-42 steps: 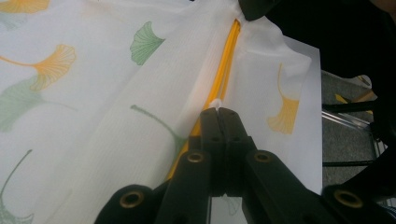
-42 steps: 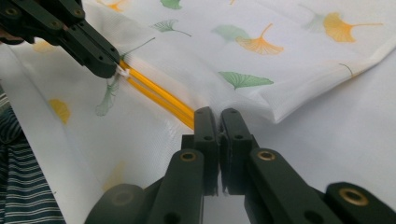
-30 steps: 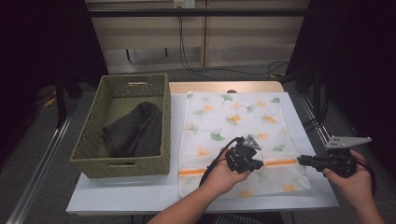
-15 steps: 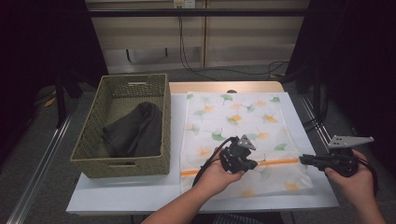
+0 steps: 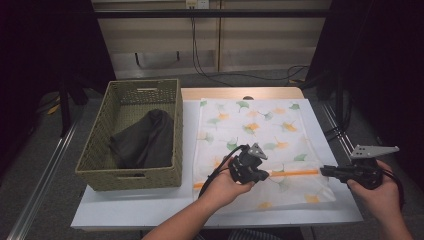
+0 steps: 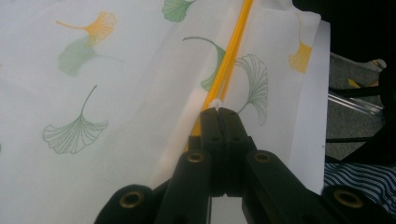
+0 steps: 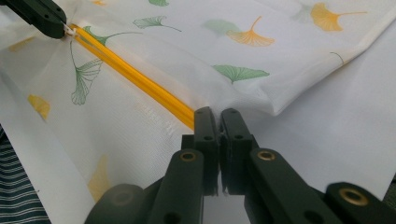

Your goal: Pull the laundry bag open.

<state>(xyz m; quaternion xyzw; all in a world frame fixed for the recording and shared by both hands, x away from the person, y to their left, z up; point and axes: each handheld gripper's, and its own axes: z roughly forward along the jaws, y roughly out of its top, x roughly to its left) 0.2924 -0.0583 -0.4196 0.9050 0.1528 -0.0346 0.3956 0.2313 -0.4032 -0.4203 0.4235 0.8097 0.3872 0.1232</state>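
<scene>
The white mesh laundry bag printed with ginkgo leaves (image 5: 260, 145) lies flat on the worktop (image 5: 150, 210), beside the woven green basket (image 5: 132, 135). The left gripper (image 6: 218, 111) is clamped on the white zipper pull (image 6: 214, 102); the right gripper (image 7: 215, 113) pinches the bag's fabric at the end of the orange zipper (image 7: 135, 77). Pull along the zipper line, keeping the fabric taut.

Left tongs (image 5: 264, 175) (zipper pull (image 6: 214, 103) pinched) further left

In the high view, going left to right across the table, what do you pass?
Wicker basket with a dark cloth in it → left gripper, shut on the zip pull → orange zip of the leaf-print bag → right gripper, shut on the bag's edge at the zip's end.
</scene>
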